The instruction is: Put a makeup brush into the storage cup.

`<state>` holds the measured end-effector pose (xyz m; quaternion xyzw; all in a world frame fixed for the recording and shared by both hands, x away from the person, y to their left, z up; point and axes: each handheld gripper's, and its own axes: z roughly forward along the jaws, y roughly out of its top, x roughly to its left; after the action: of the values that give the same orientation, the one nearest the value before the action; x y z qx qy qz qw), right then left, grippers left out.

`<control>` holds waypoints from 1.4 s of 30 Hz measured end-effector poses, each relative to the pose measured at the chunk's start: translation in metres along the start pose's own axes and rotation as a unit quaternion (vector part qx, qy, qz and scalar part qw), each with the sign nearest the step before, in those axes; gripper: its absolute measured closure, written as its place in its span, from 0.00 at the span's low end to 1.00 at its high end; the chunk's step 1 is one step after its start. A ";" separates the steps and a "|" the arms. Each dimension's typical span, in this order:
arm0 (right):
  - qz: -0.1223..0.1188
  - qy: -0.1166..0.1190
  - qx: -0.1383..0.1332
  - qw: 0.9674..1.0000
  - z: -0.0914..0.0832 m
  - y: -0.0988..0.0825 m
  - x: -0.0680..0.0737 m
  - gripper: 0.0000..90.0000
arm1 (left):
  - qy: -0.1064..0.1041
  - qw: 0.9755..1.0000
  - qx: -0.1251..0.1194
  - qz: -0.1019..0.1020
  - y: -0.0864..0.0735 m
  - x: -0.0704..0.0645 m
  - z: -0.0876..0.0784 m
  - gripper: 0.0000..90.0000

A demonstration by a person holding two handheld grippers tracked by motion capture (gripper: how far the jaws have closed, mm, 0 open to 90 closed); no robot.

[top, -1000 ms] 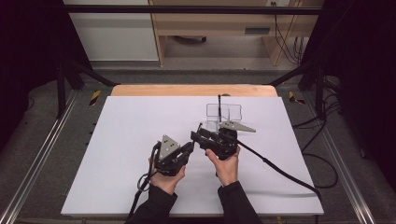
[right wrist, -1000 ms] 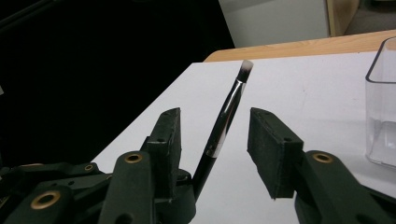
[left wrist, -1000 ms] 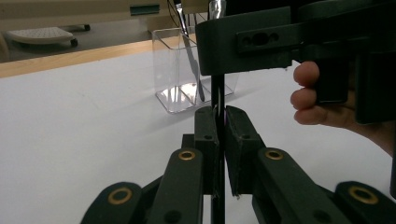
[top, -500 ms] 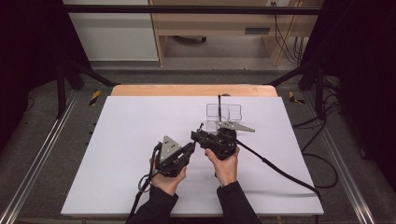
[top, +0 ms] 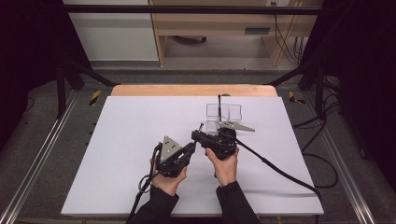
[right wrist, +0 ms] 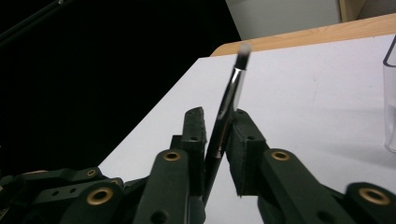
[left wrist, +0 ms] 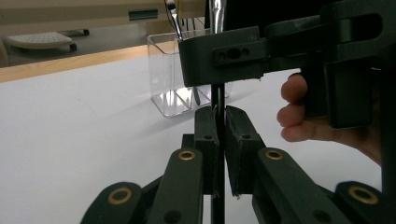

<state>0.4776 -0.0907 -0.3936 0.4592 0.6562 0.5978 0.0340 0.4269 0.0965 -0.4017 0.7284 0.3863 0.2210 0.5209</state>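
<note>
A thin brush with a black handle, a silver ferrule and a pale tip is held between both grippers above the middle of the white table. My left gripper is shut on its black handle; in the high view this left gripper points right. My right gripper has just been closing its jaws, and its pads now press on the brush below the ferrule. From above, the right gripper points left, tip to tip with the left one.
A clear plastic holder stands just behind the right gripper, with another brush upright in it. It is close in the left gripper view as the holder. Cables trail toward the table's front and right edges.
</note>
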 end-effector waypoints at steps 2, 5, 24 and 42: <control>0.003 0.009 0.000 1.000 -0.001 0.000 0.001 0.92 | -0.001 1.000 0.000 0.001 0.000 0.000 0.000 0.93; 0.003 0.014 -0.002 1.000 -0.002 0.000 0.001 0.93 | -0.004 1.000 -0.003 0.000 0.000 0.000 0.001 0.93; -0.030 0.009 -0.028 0.999 -0.008 0.006 0.002 0.93 | -0.038 0.999 0.024 0.009 0.010 0.014 -0.004 0.59; -0.066 -0.007 -0.039 0.997 -0.017 0.014 0.001 0.93 | -0.027 0.998 0.046 0.032 0.006 0.039 -0.021 0.21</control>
<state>0.4742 -0.1047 -0.3769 0.4175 0.6611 0.6159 0.0963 0.4376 0.1389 -0.3914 0.7691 0.3584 0.2000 0.4899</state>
